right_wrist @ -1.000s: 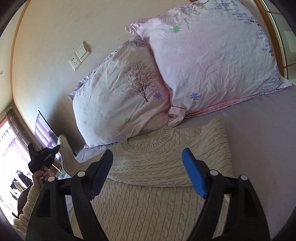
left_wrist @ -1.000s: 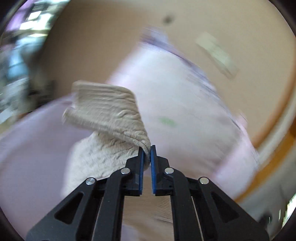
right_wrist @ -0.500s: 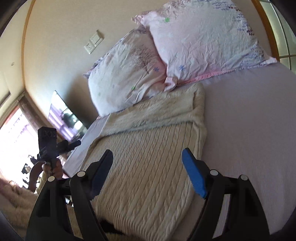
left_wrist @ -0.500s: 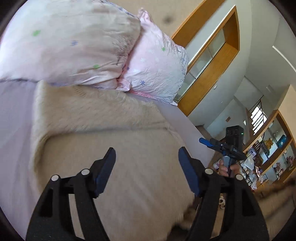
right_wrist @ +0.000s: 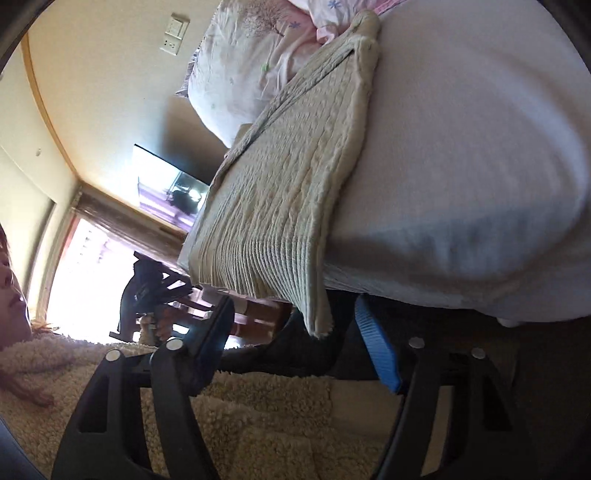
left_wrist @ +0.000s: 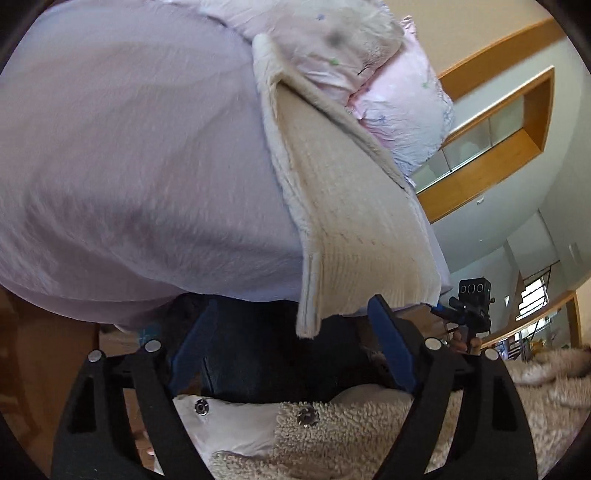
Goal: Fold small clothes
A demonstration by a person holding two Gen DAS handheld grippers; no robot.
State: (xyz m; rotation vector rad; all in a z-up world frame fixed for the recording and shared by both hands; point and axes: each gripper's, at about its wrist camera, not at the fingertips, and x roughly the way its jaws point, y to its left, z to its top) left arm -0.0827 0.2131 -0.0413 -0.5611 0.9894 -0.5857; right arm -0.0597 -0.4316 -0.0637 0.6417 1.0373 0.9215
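Note:
A cream cable-knit sweater (left_wrist: 351, 206) lies folded on the lilac bed sheet (left_wrist: 129, 147), its ribbed hem hanging over the bed's near edge. It also shows in the right wrist view (right_wrist: 280, 177). My left gripper (left_wrist: 288, 343) is open and empty, just below the hem's left corner. My right gripper (right_wrist: 295, 332) is open and empty, with the hem's right corner hanging between its blue-padded fingers (right_wrist: 376, 347). Each gripper shows small in the other's view: the right one (left_wrist: 469, 299), the left one (right_wrist: 155, 291).
Two floral pillows (left_wrist: 388, 85) lie at the head of the bed, also in the right wrist view (right_wrist: 251, 62). The person's fleece jacket (left_wrist: 332, 435) fills the bottom of both views. A wall socket (right_wrist: 173, 33), a bright window (right_wrist: 85, 273) and wooden shelving (left_wrist: 491, 147) surround the bed.
My left gripper let go of the sweater sleeve and opened. Both grippers drew back from over the sweater to the bed's near edge, at the hem.

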